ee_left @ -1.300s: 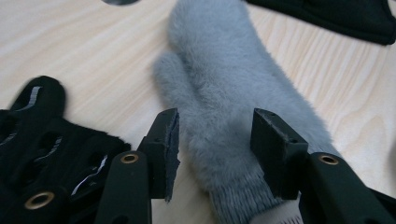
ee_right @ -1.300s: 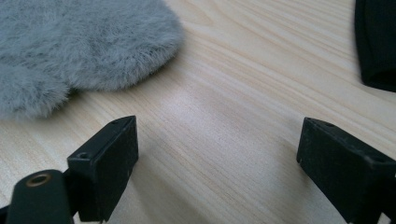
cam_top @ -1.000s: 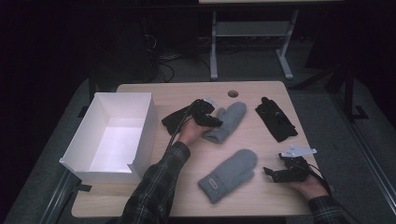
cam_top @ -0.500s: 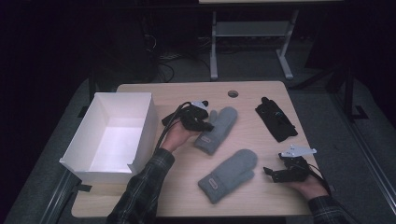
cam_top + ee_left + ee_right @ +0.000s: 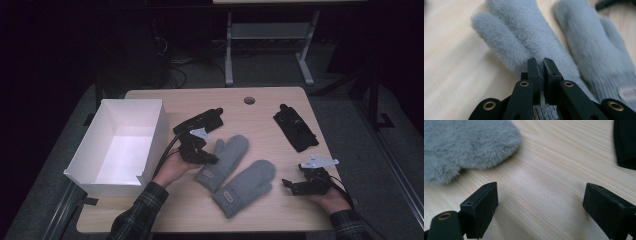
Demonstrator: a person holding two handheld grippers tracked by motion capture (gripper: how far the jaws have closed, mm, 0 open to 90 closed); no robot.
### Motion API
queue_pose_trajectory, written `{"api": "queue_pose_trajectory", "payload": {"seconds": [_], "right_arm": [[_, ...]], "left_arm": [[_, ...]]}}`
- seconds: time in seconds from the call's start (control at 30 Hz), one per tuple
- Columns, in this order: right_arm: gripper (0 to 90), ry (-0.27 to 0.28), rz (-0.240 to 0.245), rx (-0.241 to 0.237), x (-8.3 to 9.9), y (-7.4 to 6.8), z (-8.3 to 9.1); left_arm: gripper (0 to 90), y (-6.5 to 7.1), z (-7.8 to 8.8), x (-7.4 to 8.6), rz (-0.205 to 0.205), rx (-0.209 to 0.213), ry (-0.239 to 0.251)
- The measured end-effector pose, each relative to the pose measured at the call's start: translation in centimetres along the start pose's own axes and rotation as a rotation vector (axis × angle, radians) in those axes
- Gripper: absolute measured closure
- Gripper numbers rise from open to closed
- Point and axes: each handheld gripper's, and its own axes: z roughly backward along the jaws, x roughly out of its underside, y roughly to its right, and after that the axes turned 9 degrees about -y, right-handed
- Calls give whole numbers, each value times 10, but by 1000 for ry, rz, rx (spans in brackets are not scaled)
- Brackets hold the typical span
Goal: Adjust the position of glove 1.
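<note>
Pale wood tabletop [image 5: 260,107] carries a fluffy grey mitten [image 5: 225,160] near its middle, thumb splayed, ribbed cuff pointing to the near edge. The left gripper [image 5: 541,75] pinches its cuff edge, jaws having just closed. A second mitten [image 5: 245,187] lies just beside. The right gripper [image 5: 295,186] rests spread wide near the right edge.

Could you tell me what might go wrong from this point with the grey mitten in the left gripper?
The left gripper pinches only a thin fold near the cuff of the grey mitten, so the fabric may slip free. The mitten lies against the second mitten, which could get dragged along.
</note>
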Motion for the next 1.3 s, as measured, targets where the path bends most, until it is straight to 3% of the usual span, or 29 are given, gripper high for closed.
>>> {"api": "queue_pose_trajectory", "payload": {"seconds": [0.07, 0.13, 0.23, 0.33, 0.4, 0.47, 0.57, 0.77, 0.87, 1.03, 1.13, 1.17, 1.23, 1.3], "right_arm": [[125, 1, 2, 2, 0, 0, 0], [125, 2, 4, 2, 0, 0, 0], [125, 2, 4, 1, 0, 0, 0], [125, 2, 3, 1, 0, 0, 0], [125, 2, 3, 1, 0, 0, 0], [125, 3, 5, 1, 0, 0, 0], [125, 2, 4, 0, 0, 0, 0], [125, 1, 1, 1, 0, 0, 0], [124, 1, 1, 1, 0, 0, 0], [122, -5, 4, -6, -1, -1, 0], [220, -54, 1, -51, -9, -1, 4], [275, -45, -8, -74, -10, -3, 6], [410, -30, 25, -73, -12, -10, 12], [578, -16, 60, -106, -14, -17, 17]], "left_arm": [[827, 1, -1, 7, 4, -10, 1], [728, -1, -1, 11, 30, -25, 11], [566, -4, 0, 11, 57, -51, 51], [510, -7, 5, 8, 80, -87, 113], [507, -9, 6, 6, 105, -113, 127], [512, -13, 5, 5, 125, -152, 110], [530, -17, -4, 5, 168, -137, 103], [521, -13, -20, 3, 138, -171, 48], [528, -12, -27, 3, 129, -159, 24], [731, -10, -29, 2, 131, -123, 18], [813, -9, -27, -1, 123, -124, 4], [819, -7, -26, -1, 138, -124, 11], [825, -8, -24, -2, 135, -116, 10], [827, -8, -22, -3, 142, -108, 17]]}}
